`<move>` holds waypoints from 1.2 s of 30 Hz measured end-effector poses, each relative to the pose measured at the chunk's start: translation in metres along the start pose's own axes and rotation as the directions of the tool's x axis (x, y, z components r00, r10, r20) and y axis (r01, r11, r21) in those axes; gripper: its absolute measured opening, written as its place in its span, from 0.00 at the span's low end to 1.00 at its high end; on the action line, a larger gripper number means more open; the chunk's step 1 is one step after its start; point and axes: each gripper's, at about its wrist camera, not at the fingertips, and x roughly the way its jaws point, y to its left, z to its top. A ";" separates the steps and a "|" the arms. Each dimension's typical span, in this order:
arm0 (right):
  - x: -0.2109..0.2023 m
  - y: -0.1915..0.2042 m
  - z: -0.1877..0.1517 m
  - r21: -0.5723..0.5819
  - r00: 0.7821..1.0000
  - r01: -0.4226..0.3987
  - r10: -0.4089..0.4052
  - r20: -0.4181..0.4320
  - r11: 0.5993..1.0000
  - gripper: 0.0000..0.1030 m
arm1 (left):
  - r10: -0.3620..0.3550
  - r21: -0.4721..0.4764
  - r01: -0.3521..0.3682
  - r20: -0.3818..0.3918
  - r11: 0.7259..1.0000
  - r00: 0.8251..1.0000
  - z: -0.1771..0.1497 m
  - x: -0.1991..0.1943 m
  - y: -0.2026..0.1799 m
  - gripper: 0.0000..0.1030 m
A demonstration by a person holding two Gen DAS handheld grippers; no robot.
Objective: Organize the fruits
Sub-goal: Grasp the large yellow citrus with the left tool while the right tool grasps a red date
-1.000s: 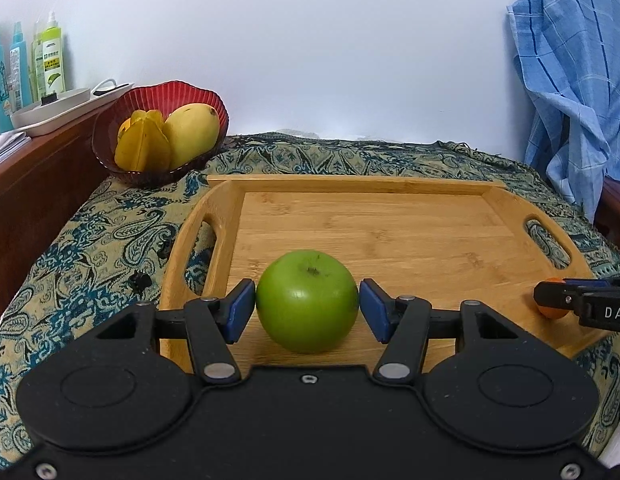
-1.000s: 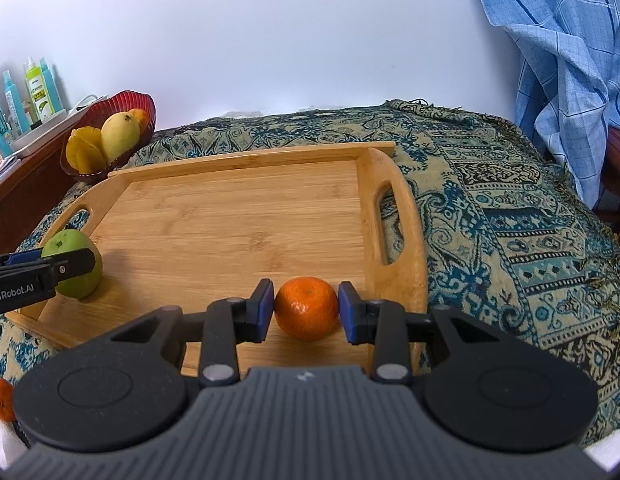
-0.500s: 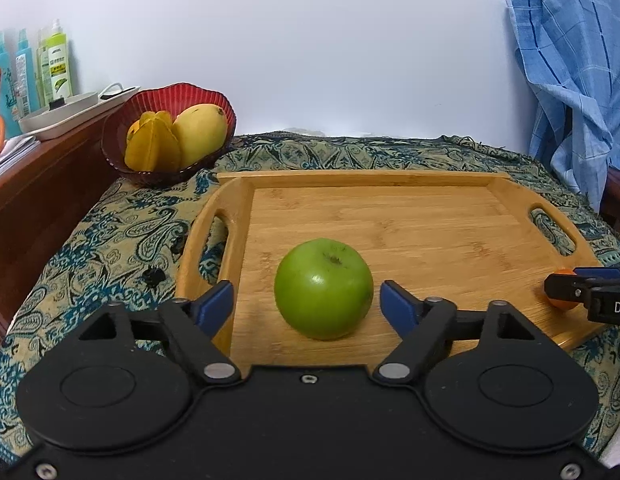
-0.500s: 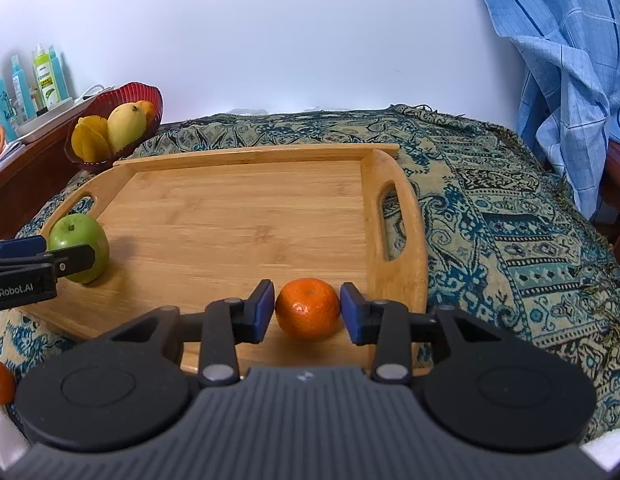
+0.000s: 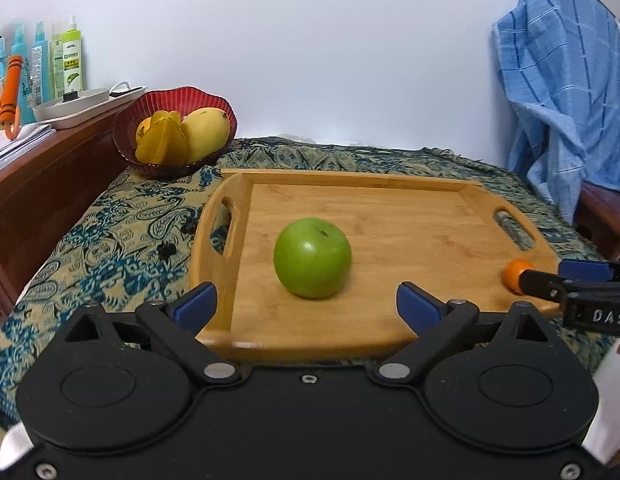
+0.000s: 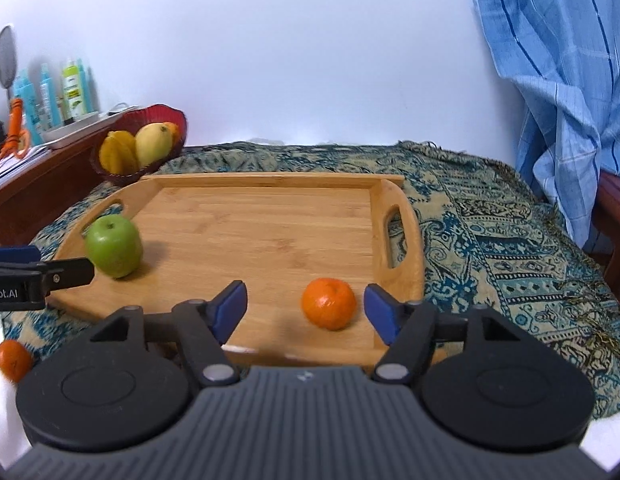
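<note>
A green apple [image 5: 312, 263] rests on the wooden tray [image 5: 390, 208], near its left front. My left gripper [image 5: 306, 306] is open, its blue pads wide apart and just in front of the apple, not touching it. A mandarin [image 6: 329, 303] rests on the tray [image 6: 250, 216] near the right front corner. My right gripper [image 6: 306, 306] is open with the mandarin between and just beyond its pads, untouched. The apple also shows in the right wrist view [image 6: 114, 246], and the mandarin in the left wrist view [image 5: 514, 274].
A red bowl [image 5: 174, 96] with a mango and starfruit stands at the back left. A second mandarin [image 6: 13, 360] lies off the tray at the front left. Bottles and a white dish sit on a wooden ledge [image 5: 42, 168]. A blue cloth [image 6: 562, 80] hangs at the right.
Both grippers have opened and let go of their fruits, the left first, then the right. Both have pulled back a little; the apple and mandarin stay on the tray.
</note>
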 end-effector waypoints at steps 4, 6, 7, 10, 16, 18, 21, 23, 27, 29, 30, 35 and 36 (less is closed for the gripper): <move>-0.017 0.009 -0.011 -0.017 1.000 -0.024 0.025 0.014 1.000 0.77 | -0.022 -0.007 0.022 0.011 1.000 1.000 -0.014 -0.023 -0.005 0.96; -0.025 0.011 -0.019 -0.015 0.999 -0.031 0.031 0.010 0.999 0.77 | -0.031 -0.015 0.031 0.016 0.999 0.999 -0.021 -0.034 -0.008 0.97; -0.030 0.011 -0.023 -0.016 0.999 -0.033 0.033 0.009 0.999 0.77 | -0.035 -0.016 0.036 0.019 0.999 0.999 -0.025 -0.039 -0.010 0.97; -0.042 0.014 -0.034 -0.035 0.999 -0.034 0.035 0.015 0.999 0.77 | -0.044 -0.020 0.045 0.028 0.999 0.999 -0.035 -0.053 -0.015 0.98; -0.059 0.020 -0.055 -0.076 0.999 -0.040 0.041 0.003 0.996 0.77 | -0.084 -0.027 0.086 0.050 0.996 0.995 -0.060 -0.079 -0.026 1.00; -0.063 0.024 -0.062 -0.100 0.999 -0.042 0.042 -0.002 0.994 0.76 | -0.093 -0.021 0.094 0.049 0.995 0.994 -0.066 -0.084 -0.029 1.00; -0.068 0.028 -0.072 -0.133 0.999 -0.046 0.045 -0.010 0.990 0.74 | -0.097 -0.007 0.097 0.031 0.995 0.995 -0.075 -0.087 -0.036 1.00; -0.070 0.030 -0.076 -0.145 0.999 -0.052 0.049 -0.022 0.988 0.70 | -0.102 0.000 0.102 0.018 0.995 0.995 -0.081 -0.089 -0.040 1.00; -0.072 0.033 -0.084 -0.158 0.997 -0.070 0.062 -0.053 0.985 0.62 | -0.120 0.019 0.120 -0.001 0.993 0.993 -0.090 -0.092 -0.047 0.92; -0.072 0.035 -0.087 -0.165 0.995 -0.078 0.068 -0.067 0.983 0.55 | -0.118 0.050 0.119 -0.011 0.992 0.993 -0.094 -0.094 -0.052 0.85; -0.072 0.036 -0.088 -0.169 0.995 -0.083 0.072 -0.072 0.982 0.53 | -0.117 0.063 0.118 -0.015 0.991 0.993 -0.096 -0.093 -0.054 0.79; -0.072 0.042 -0.091 -0.197 0.992 -0.108 0.093 -0.083 0.974 0.41 | -0.138 0.103 0.144 -0.063 0.984 0.988 -0.103 -0.092 -0.063 0.56; -0.071 0.043 -0.092 -0.203 0.992 -0.112 0.096 -0.087 0.973 0.41 | -0.144 0.099 0.151 -0.076 0.984 0.987 -0.105 -0.091 -0.064 0.53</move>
